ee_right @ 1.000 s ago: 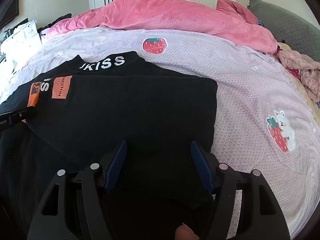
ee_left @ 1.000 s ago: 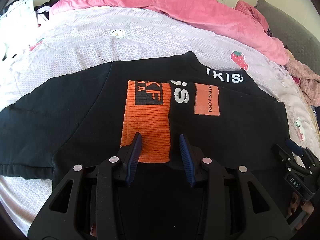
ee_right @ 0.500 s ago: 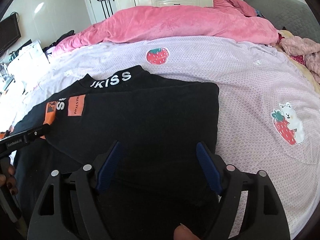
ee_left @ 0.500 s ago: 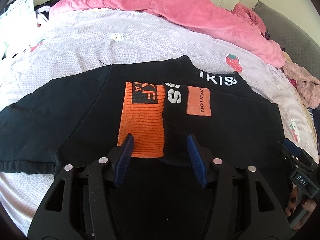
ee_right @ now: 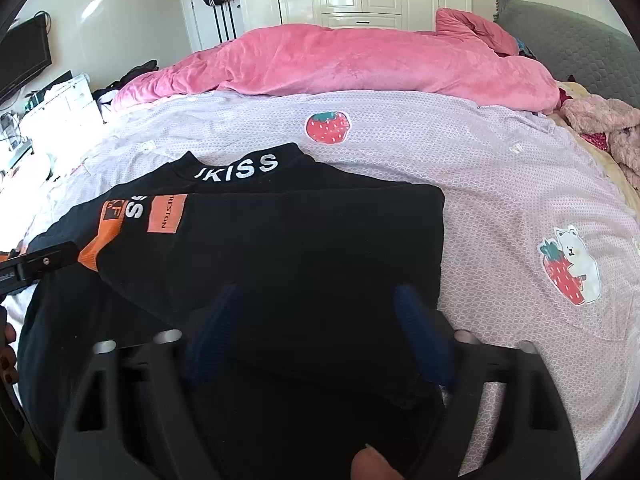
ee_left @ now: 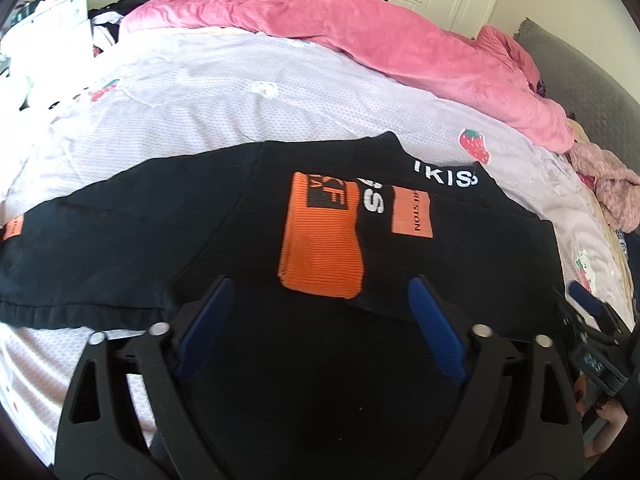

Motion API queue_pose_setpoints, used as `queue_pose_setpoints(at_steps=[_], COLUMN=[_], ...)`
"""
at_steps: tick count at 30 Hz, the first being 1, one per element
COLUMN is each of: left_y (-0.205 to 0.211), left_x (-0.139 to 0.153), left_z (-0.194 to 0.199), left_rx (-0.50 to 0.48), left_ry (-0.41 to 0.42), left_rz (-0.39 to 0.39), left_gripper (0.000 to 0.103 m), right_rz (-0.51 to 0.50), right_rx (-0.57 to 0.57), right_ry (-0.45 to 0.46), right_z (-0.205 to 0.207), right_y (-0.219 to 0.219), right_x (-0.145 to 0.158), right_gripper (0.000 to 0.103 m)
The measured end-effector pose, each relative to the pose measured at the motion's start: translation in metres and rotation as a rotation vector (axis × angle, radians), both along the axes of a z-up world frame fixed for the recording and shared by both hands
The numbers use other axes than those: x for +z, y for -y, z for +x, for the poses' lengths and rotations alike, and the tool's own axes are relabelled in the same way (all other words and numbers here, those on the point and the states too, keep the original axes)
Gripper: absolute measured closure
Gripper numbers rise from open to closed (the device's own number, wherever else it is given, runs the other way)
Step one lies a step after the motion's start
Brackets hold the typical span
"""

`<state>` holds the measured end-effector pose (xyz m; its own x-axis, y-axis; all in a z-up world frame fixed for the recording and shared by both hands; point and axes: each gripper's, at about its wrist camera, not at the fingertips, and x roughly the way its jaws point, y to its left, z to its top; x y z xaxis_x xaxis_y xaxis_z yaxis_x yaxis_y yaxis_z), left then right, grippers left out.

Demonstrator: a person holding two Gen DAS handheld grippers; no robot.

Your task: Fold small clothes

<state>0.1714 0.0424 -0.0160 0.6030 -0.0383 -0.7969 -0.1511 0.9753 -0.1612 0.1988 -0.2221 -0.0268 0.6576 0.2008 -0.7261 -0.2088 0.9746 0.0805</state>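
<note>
A small black top [ee_left: 192, 240] with white letters on the collar lies flat on the bed. Its right sleeve is folded across the chest, ending in an orange ribbed cuff [ee_left: 320, 252], with an orange label [ee_left: 412, 216] beside it. The left sleeve stretches out to the left. My left gripper [ee_left: 320, 300] is open and empty just above the top's lower part, below the cuff. My right gripper [ee_right: 320, 312] is open and empty over the folded right side of the top [ee_right: 300, 248]. The right gripper also shows at the left wrist view's right edge [ee_left: 588, 320].
The top lies on a lilac bed sheet [ee_right: 500, 184] with strawberry prints. A pink duvet [ee_right: 360, 64] is bunched along the far side. A pink fluffy garment [ee_right: 608, 128] lies at the right. White furniture [ee_left: 48, 24] and clutter stand beyond the bed's left edge.
Both grippers have opened wider and drawn back and up from the top. The folded sleeve stays where it lay.
</note>
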Motion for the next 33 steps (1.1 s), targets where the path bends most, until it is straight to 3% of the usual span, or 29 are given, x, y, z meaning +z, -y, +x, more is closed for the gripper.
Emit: queue_pose_setpoints(at_steps=[19, 33], left_y=[-0.041, -0.093], left_x=[0.020, 0.021], left_z=[-0.040, -0.064], left_rx=[0.093, 0.191], left_ry=[0.050, 0.085], left_rz=[0.008, 0.014], left_gripper=[0.010, 0.010], right_rz=[0.025, 0.000], right_rx=[-0.002, 0.081], right_ry=[0.109, 0.171], right_z=[-0.027, -0.057], right_y=[-0.018, -0.076], right_x=[0.027, 0.047], right_gripper=[0.004, 0.004])
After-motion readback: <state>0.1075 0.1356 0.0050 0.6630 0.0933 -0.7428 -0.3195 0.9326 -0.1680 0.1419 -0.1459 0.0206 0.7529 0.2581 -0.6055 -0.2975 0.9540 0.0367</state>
